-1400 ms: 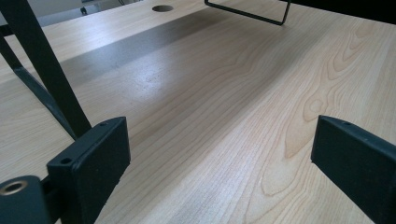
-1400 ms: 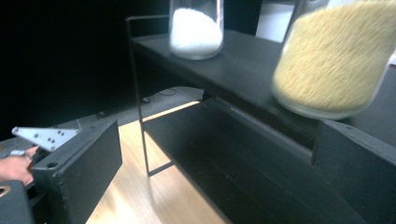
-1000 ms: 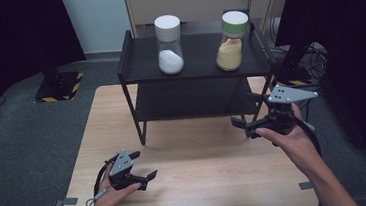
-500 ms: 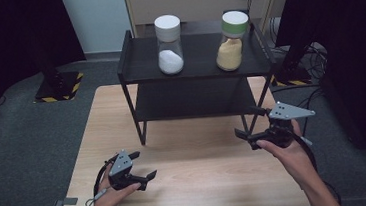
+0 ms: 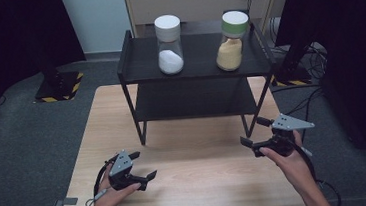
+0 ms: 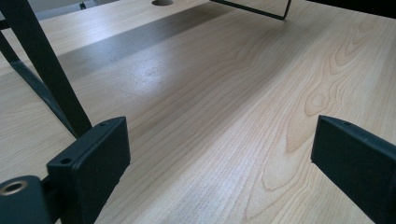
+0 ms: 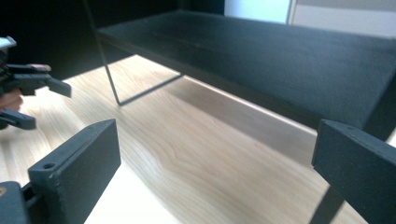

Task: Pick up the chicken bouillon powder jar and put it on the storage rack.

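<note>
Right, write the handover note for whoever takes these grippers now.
Left gripper: open, holding nothing, low over the table at its front left.
Right gripper: open, holding nothing, by the rack's front right leg.
White-lidded jar and green-lidded jar both stand upright on the rack's top shelf, untouched.
Done: nothing gripped.
Left: reach up and take a jar, probably.

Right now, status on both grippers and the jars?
Left gripper open, low over the table, holding nothing. Right gripper open, empty, near the rack. White-lid jar and green-lid jar upright on top shelf, untouched. Nothing in the way.
</note>
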Available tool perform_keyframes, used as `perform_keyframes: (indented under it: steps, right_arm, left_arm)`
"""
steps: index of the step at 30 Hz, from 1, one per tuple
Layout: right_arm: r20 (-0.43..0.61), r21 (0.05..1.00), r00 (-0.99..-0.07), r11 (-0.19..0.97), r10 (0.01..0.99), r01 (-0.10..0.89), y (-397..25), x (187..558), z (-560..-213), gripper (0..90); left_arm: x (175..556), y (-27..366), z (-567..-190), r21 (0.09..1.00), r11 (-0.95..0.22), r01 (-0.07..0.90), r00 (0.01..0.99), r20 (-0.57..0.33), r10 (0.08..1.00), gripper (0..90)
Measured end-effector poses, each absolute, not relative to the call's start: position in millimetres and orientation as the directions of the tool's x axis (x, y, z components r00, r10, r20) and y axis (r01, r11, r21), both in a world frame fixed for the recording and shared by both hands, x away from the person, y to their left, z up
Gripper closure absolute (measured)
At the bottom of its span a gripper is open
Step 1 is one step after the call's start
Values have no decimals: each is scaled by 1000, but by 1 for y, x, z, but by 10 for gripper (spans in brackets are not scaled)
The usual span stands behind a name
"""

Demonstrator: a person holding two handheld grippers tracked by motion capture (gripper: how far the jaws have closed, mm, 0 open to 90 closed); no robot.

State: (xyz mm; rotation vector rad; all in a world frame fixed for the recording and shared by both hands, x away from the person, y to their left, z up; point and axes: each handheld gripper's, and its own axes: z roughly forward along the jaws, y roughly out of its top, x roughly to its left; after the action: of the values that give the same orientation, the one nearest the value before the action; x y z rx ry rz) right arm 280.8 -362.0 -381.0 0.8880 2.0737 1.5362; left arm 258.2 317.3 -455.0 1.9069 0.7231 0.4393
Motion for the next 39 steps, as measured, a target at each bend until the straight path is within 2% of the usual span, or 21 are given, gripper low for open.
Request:
perform_keyframes:
  steps: [13,27,39]
  right_arm:
    - [62,936,-666,189,743,298,-367,274,-408,28]
    - [45,931,-622,193,782,309,-360,266,-432,19]
    - [55,925,-608,190,792,330,-362,263,-443,19]
  left_arm:
    - [258,317,-455,904,-312,293,755,-18,656,34]
    - [258,316,-456,901,-317,296,753,-16,657,34]
    - [258,317,-456,900,-321,296,752,-13,659,34]
